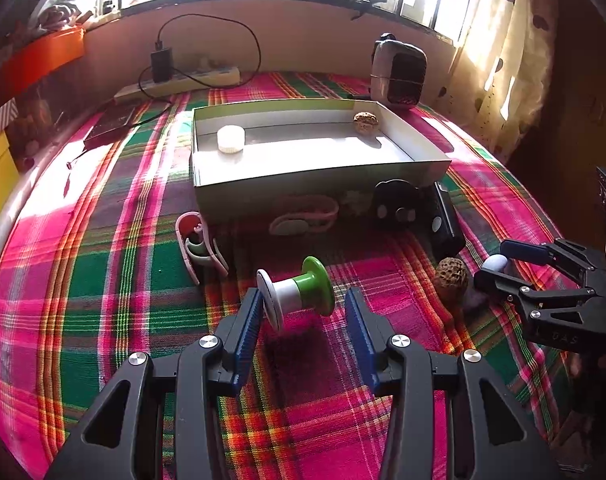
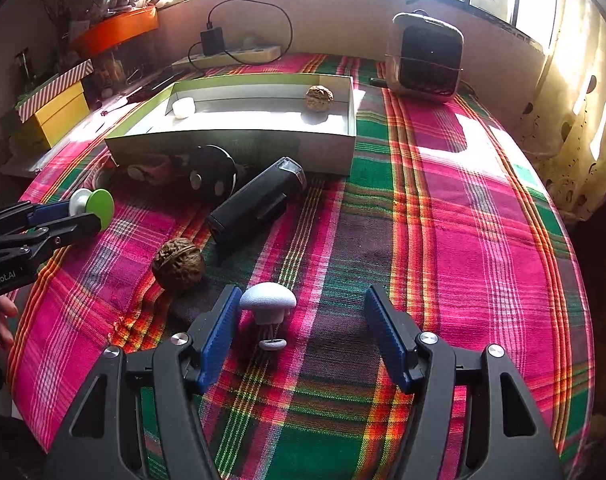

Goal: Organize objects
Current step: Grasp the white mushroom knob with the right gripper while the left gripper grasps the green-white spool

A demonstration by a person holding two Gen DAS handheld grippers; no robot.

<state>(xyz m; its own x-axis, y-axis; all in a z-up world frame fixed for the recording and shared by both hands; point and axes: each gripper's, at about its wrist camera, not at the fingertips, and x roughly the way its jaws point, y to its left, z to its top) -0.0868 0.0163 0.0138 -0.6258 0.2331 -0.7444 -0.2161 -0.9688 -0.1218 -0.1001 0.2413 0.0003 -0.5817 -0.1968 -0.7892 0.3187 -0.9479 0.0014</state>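
Two hand-held grippers work a plaid-covered table. At lower centre of the left wrist view, the left gripper (image 1: 303, 308) stands wide open around a green-and-white spool (image 1: 297, 294), which lies on its side, apparently lined up for a grasp. At lower centre of the right wrist view, the right gripper (image 2: 299, 320) is likewise spread wide, a white mushroom-shaped piece (image 2: 267, 306) just beside its left pad. A walnut (image 2: 178, 264) waits nearby; the open box (image 2: 231, 142), upper centre, already holds another. Partial lettering "nRobot.AI" shows at the left edge.
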